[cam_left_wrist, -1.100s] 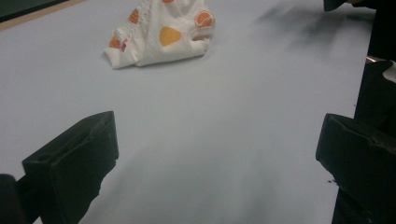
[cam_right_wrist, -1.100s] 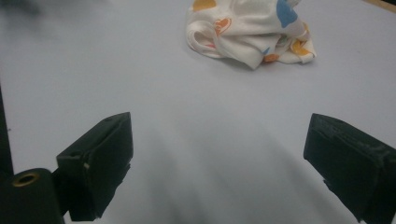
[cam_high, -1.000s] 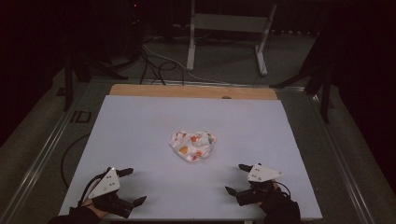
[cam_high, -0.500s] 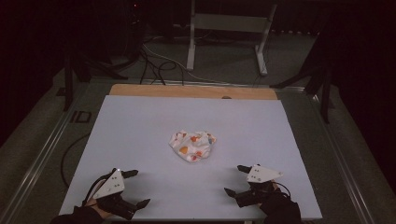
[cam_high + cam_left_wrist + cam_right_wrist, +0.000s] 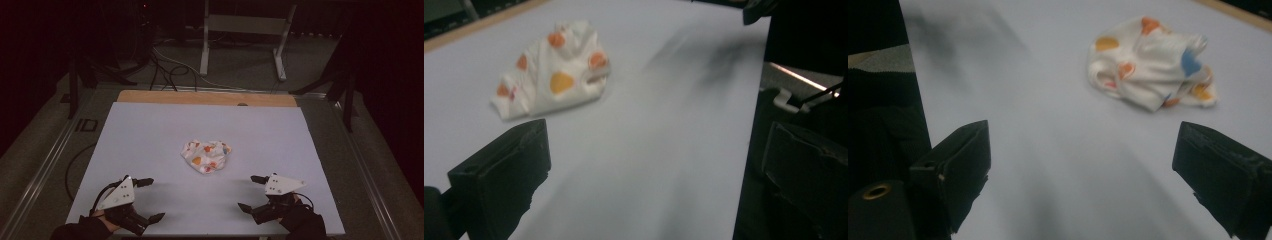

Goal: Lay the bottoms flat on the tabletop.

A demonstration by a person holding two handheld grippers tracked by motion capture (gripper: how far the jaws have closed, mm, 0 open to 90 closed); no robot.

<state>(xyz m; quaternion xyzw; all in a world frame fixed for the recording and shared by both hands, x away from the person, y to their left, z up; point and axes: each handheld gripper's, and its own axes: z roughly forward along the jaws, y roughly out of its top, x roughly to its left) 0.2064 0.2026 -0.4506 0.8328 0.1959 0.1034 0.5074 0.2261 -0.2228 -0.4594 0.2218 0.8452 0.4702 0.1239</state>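
A crumpled white cloth with orange, yellow and blue spots lies near the middle of the pale table top. My left gripper rests open at the near left, its jaws wide apart and empty. At the near right my right gripper is open too, with nothing between its jaws. The cloth lies ahead of the left jaws, and the cloth sits beyond the right jaws. Both grippers are well short of it.
A wooden strip borders the table's far edge. Beyond it a metal stand and cables sit on the dark floor. The table's near edge runs just under both hands.
The left gripper has shifted a little to the right and nearer the front edge. The right gripper and the cloth have stayed put.
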